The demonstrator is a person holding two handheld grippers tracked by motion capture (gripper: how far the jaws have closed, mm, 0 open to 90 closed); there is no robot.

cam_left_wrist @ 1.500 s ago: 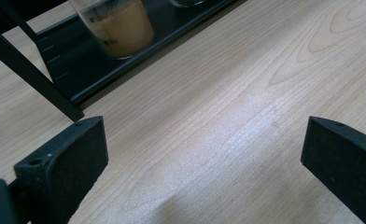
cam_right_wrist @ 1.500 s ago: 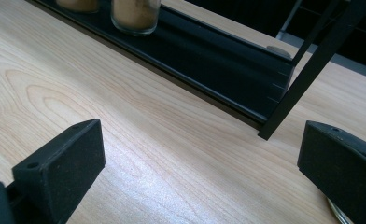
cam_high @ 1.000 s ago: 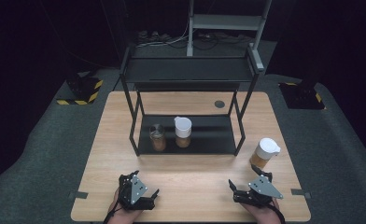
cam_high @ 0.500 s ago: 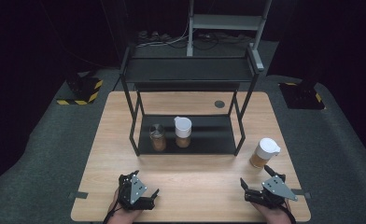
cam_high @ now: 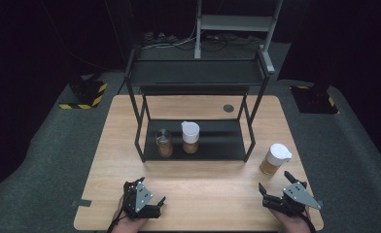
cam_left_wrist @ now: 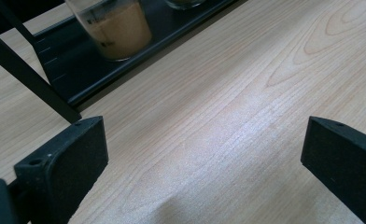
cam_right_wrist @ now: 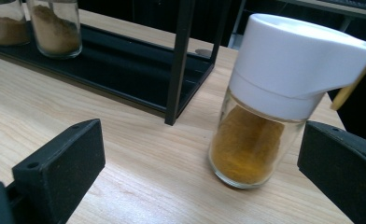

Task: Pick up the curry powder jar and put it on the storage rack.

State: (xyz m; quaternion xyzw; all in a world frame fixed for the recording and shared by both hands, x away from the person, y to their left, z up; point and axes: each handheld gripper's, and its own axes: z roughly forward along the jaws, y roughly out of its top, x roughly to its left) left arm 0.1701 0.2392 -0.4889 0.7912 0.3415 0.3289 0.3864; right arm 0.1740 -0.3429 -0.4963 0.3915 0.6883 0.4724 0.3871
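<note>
Jar (cam_right_wrist: pixel 270 100) of yellow spice, upright on counter (cam_high: pixel 203 179) beside rack (cam_high: pixel 198 145), just ahead of right claw (cam_high: pixel 277 188), jaws apart: centre glass body between them before closing.

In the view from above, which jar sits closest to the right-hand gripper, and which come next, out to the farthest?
From the right gripper:
1. White-lidded jar on the table, just ahead of it, outside the rack.
2. White-lidded jar on the rack's lower shelf, farther left.
3. Glass jar beside it, farther left still.
</note>
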